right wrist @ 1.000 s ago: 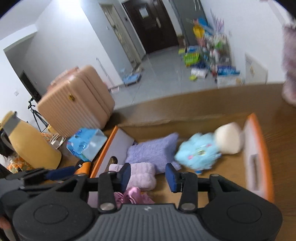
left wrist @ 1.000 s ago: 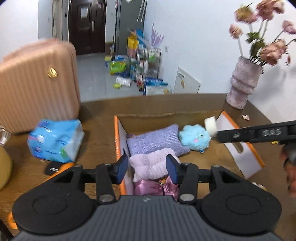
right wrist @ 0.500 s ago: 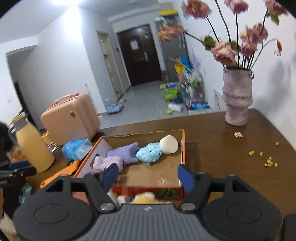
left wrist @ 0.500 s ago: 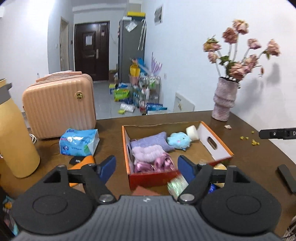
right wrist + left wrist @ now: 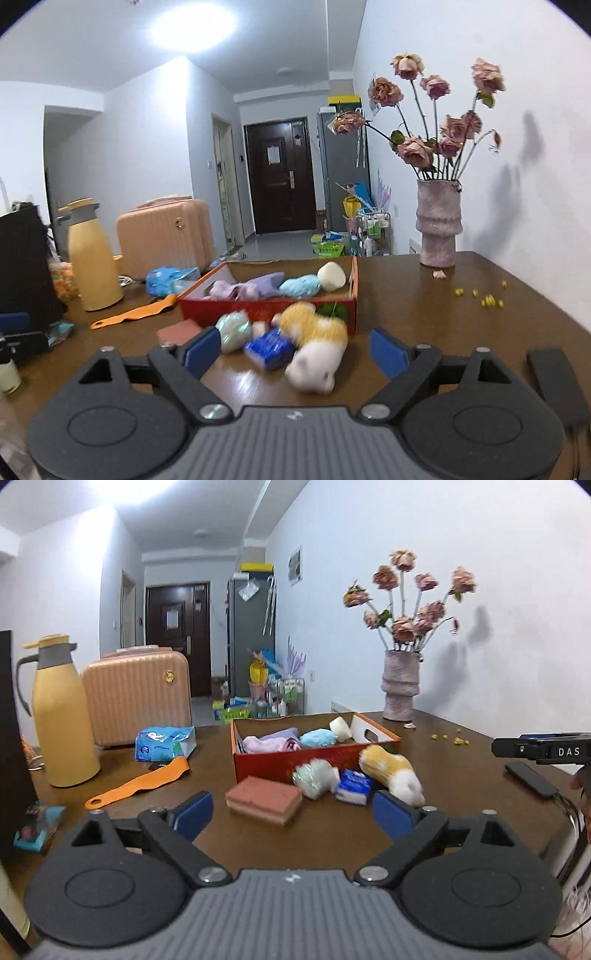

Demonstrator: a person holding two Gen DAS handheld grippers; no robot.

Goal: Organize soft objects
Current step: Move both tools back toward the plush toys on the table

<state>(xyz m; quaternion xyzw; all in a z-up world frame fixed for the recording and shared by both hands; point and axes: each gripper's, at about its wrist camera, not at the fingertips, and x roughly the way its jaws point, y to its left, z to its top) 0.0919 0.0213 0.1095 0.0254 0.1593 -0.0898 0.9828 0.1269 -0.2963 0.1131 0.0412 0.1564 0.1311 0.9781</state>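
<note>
An orange-red cardboard box (image 5: 288,762) (image 5: 258,308) sits mid-table holding purple and pink cloths (image 5: 266,743), a blue plush (image 5: 318,737) (image 5: 300,286) and a white sponge ball (image 5: 340,726) (image 5: 331,277). In front of it lie a pink-brown sponge (image 5: 263,799), a pale green puff (image 5: 314,777) (image 5: 232,330), a small blue packet (image 5: 354,786) (image 5: 271,347) and a yellow-and-white plush (image 5: 391,771) (image 5: 314,347). My left gripper (image 5: 291,814) and right gripper (image 5: 295,350) hover near the front of the table, jaws still opening wide, nothing between the pads.
A yellow thermos (image 5: 61,716), pink suitcase (image 5: 136,698), blue tissue pack (image 5: 164,740) and orange shoehorn (image 5: 140,784) stand on the left. A vase of dried roses (image 5: 400,686) is at the back right. A black remote (image 5: 530,779) lies at the right edge.
Both grippers have pulled back from over the box toward the near table edge, and both sets of jaws have spread from narrow to wide. The loose items in front of the box have come into view.
</note>
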